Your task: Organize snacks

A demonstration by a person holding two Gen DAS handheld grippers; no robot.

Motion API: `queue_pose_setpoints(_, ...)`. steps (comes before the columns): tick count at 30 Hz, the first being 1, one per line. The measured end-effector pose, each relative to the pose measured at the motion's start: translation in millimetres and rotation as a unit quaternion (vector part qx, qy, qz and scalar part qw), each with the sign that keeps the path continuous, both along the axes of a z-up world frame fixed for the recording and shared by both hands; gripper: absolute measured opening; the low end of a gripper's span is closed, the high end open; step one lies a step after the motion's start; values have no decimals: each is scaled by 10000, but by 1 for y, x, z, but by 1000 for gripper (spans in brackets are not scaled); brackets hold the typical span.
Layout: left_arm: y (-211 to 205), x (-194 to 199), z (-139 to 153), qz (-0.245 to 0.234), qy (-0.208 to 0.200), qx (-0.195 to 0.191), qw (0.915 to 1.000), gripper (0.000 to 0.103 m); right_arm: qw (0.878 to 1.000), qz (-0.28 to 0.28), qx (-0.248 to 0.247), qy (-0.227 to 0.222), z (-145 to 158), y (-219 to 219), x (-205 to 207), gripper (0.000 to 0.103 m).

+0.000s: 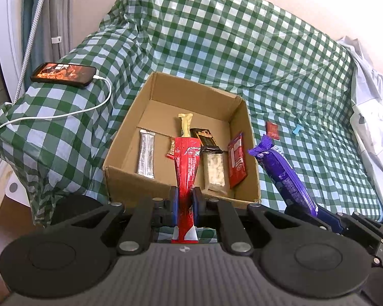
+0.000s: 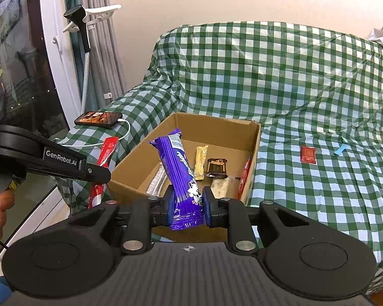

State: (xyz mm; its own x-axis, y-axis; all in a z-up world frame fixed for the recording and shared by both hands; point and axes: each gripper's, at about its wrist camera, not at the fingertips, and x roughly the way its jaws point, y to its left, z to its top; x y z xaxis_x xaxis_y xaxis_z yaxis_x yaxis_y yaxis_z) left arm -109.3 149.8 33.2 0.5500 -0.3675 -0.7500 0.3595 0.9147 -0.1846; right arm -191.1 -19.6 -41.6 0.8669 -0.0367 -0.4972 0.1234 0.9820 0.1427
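Left gripper (image 1: 186, 201) clamped on red snack packet (image 1: 187, 163), held upright at near edge of cardboard box (image 1: 191, 94). Right gripper (image 2: 187, 205) clamped on purple chocolate bar (image 2: 180, 176), tilted over box front wall. Silver bar (image 1: 146, 154), yellow bar (image 1: 185, 125), dark chocolate bar (image 1: 206, 139) lie inside box. Small red sachet (image 2: 308, 154) on checkered cloth (image 2: 306, 76), right of box.

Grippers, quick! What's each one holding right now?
Left gripper: shut on the red snack packet.
Right gripper: shut on the purple biscuit packet.
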Motion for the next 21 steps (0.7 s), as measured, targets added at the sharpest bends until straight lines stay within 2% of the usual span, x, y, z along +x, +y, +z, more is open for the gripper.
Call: queue_pose_setpoints(21,-21,50,-25,-35,345,144,9993,12,9987,-141,94,488,-22,-10,45,23)
